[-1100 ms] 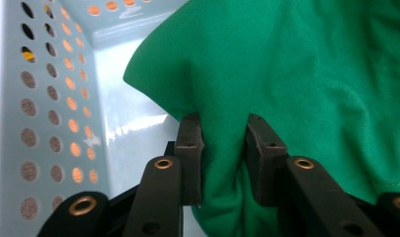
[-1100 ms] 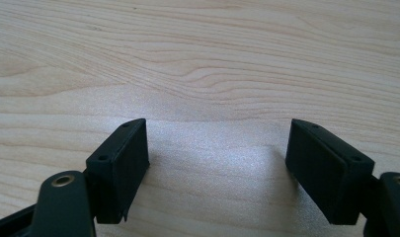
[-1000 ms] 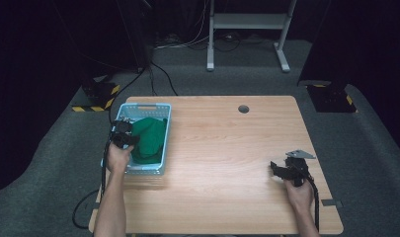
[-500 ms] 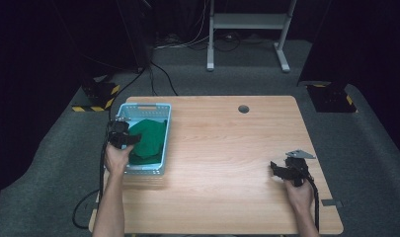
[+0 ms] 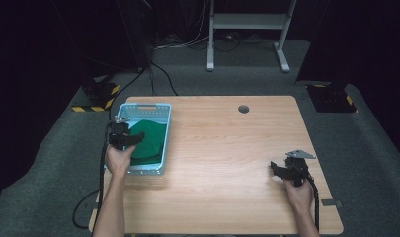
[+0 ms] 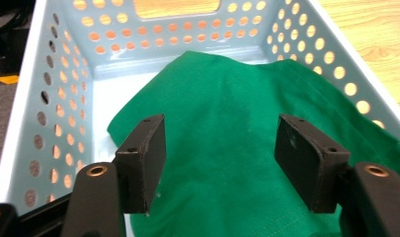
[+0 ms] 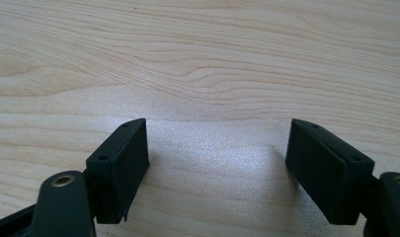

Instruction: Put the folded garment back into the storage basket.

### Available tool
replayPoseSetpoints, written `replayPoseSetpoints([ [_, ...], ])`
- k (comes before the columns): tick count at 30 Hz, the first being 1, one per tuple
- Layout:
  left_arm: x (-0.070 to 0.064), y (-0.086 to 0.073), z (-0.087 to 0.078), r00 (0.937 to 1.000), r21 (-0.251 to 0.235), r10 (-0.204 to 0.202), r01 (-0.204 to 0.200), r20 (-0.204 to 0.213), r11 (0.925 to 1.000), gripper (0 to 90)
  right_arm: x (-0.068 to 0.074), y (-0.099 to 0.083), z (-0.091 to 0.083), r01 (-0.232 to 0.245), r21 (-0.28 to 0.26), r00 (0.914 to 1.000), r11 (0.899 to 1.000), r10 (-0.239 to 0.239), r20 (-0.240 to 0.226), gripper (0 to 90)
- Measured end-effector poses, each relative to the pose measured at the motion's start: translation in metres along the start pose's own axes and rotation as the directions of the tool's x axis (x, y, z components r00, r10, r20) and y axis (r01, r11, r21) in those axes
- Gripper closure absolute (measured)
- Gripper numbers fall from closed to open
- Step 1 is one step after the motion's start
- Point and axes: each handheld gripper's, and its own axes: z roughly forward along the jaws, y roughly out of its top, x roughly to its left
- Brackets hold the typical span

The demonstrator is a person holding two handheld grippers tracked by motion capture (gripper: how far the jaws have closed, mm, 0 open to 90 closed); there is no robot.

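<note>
The wooden table [image 5: 222,148] carries a pale blue perforated basket [image 5: 160,111] at its left edge, and inside that basket lies a green cloth [image 5: 150,140], spread over most of the floor and riding up against the wall nearer the table's middle. In the left gripper view the cloth [image 6: 227,123] covers the basket's bottom apart from a bare strip of floor along the far and one side wall [image 6: 54,98]. The person's left forearm [image 5: 111,202] comes up from the bottom of the high view almost straight, the hand wrapped round the handle at the basket's near left corner, so that the left gripper [image 5: 122,138] hangs over the near part of the basket, pointing in across the cloth. Its jaws stand wide apart just above the green fabric with nothing between them; whether the pads [image 6: 148,158] touch the cloth cannot be told. The right forearm [image 5: 306,217] enters at the lower right, the hand low near the table's right edge, well apart from the basket. The right gripper [image 5: 286,170] points leftward over bare wood, its jaws likewise spread wide and empty, pads [image 7: 121,158] close above the grain.
</note>
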Motion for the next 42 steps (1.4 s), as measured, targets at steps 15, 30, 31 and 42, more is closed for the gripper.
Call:
replayPoseSetpoints([
  [15,-0.008,0.0,-0.002,0.9998,-0.011,0.011,-0.011,0.018,0.9999,35.7,0.0,0.0,0.0,0.002,-0.001,1.0,1.0,-0.002,0.0,24.3],
  [30,-0.023,0.003,-0.008,0.9975,-0.026,0.067,-0.066,0.024,0.9975,34.2,0.0,0.0,0.0,0.0,0.0,1.0,1.0,0.0,0.0,24.3],
  [31,-0.024,0.003,-0.008,0.9972,-0.025,0.07,-0.07,0.025,0.9972,34.1,0.0,0.0,0.0,0.0,0.0,1.0,1.0,0.0,0.0,24.3],
  [42,-0.032,0.008,-0.014,0.9961,-0.056,0.074,-0.071,0.048,0.9959,33.3,0.0,0.0,0.0,0.003,-0.001,1.0,1.0,-0.003,-0.001,24.3],
])
